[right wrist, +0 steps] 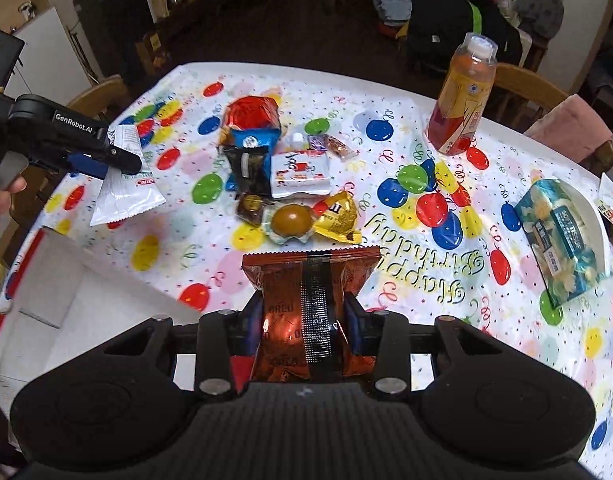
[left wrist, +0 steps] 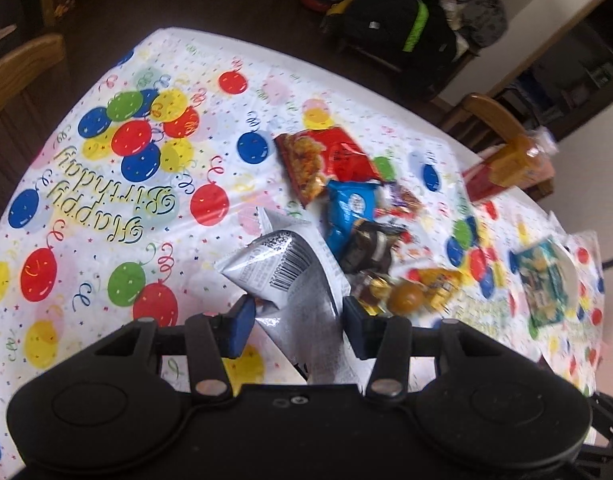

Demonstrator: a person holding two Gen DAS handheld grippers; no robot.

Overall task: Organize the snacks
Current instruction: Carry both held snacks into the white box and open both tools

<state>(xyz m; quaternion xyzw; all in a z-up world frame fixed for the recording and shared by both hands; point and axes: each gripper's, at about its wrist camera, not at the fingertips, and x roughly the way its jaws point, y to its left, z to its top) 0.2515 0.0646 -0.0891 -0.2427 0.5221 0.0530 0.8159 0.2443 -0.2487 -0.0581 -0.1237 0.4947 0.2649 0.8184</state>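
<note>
My right gripper (right wrist: 304,314) has its fingers clamped on an orange cookie packet (right wrist: 308,300), held above the bench (right wrist: 426,320). My left gripper (left wrist: 294,320) pinches a silver packet (left wrist: 284,276), also lifted clear. From the right wrist view, the snack pile (right wrist: 282,176) lies at twelve o'clock, the white box (right wrist: 66,288) at nine, the juice bottle (right wrist: 462,100) at one, the tissue pack (right wrist: 558,236) at three.
</note>
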